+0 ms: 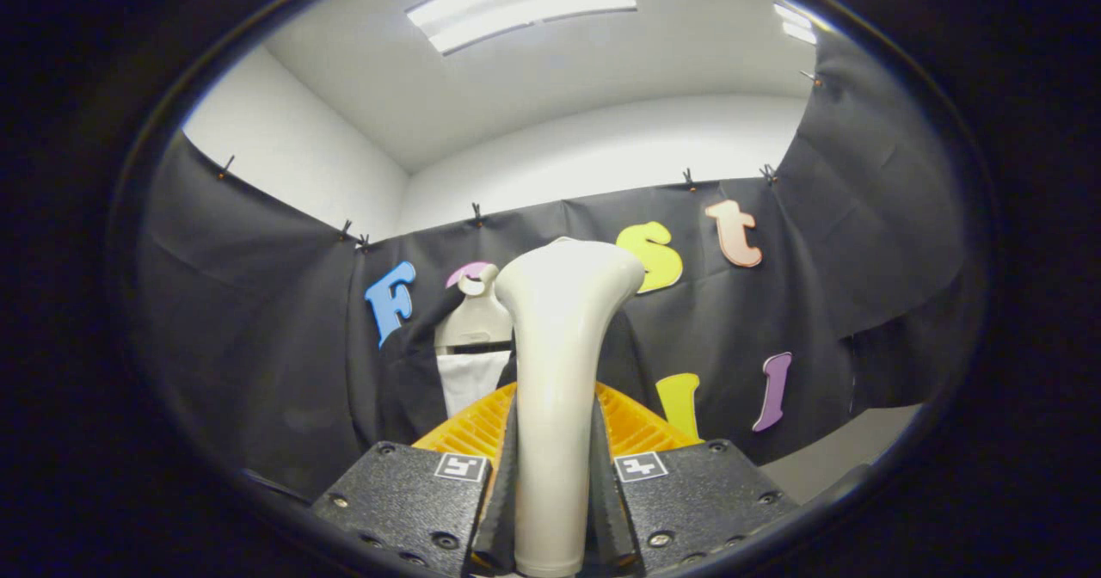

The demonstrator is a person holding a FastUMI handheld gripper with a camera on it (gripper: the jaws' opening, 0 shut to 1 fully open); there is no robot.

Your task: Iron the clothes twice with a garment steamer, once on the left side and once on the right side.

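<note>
On the left, the black cloth wall of the booth hangs in soft folds, pinned along its top edge by small clips, with a white room wall rising behind it. A little further in, just left of the centre, a pale hanger-like form stands against the cloth, narrow at the top with a small loop and widening downward; a piece of white clothing hangs below it, its lower part hidden behind the tool. In the middle, the garment steamer stands upright between the fingers: a smooth cream-white handle that runs up from between them and flares into a broad rounded head at the top, reaching higher than the hanger beyond it. The gripper is clamped on this handle, one finger pressing each side of it, the two dark blocks carrying small square markers sitting just left and right of the shaft. Behind the handle, ribbed orange parts of the tool spread out to both sides. The steamer is apart from the clothing, which is beyond it and slightly left. To the right, the cloth wall continues, and low beside it a strip of grey surface shows. Overhead, a bright ceiling light panel glows.
</note>
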